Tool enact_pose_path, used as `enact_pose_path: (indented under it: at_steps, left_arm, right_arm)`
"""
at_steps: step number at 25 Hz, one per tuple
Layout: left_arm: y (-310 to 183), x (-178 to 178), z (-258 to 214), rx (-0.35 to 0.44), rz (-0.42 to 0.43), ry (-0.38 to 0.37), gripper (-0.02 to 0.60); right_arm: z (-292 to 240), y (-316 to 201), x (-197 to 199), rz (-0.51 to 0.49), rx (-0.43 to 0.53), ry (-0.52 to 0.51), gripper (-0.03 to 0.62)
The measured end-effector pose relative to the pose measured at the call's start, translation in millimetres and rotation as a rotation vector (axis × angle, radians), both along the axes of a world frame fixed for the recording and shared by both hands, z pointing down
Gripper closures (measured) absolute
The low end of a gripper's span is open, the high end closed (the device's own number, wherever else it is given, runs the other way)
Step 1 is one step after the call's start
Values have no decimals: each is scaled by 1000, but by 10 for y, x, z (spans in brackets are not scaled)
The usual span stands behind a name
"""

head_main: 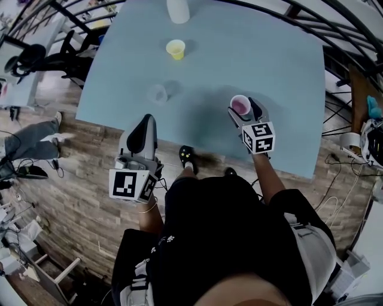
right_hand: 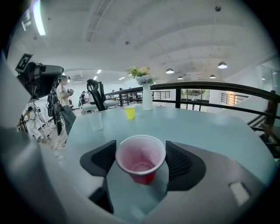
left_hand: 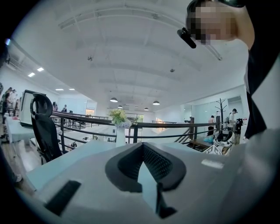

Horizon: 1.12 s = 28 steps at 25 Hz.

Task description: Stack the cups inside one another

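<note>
A red cup [head_main: 240,105] [right_hand: 141,164] stands upright on the light blue table [head_main: 275,60], near its front edge. My right gripper [head_main: 243,109] [right_hand: 141,159] is open, with one pad on each side of the cup and its round rim close to both. A clear cup [head_main: 157,94] [right_hand: 95,121] stands further left, and a yellow cup [head_main: 175,49] [right_hand: 130,112] sits beyond it towards the far side. My left gripper [head_main: 145,122] [left_hand: 142,146] is shut and empty, hovering at the table's near left edge.
A white vase with flowers [head_main: 178,11] [right_hand: 147,98] stands at the table's far edge. A black railing [head_main: 335,30] curves behind the table. An office chair [head_main: 36,60] and a seated person's legs [head_main: 30,140] are off to the left.
</note>
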State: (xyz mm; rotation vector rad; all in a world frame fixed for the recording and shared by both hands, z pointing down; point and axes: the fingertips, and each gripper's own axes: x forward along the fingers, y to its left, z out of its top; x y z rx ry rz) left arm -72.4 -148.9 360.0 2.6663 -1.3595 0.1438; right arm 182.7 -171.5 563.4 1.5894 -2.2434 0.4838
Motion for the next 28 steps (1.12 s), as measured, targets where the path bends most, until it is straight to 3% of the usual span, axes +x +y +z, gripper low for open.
enact_pose_path:
  at_steps: [14, 28]
  left_arm:
    - [-175, -241, -15, 16, -3, 31, 598]
    - [-351, -814, -39, 23, -40, 53, 598]
  right_arm:
    - [-526, -233, -370, -54, 92, -50, 243]
    - [-952, -555, -1172, -157, 157, -73, 243]
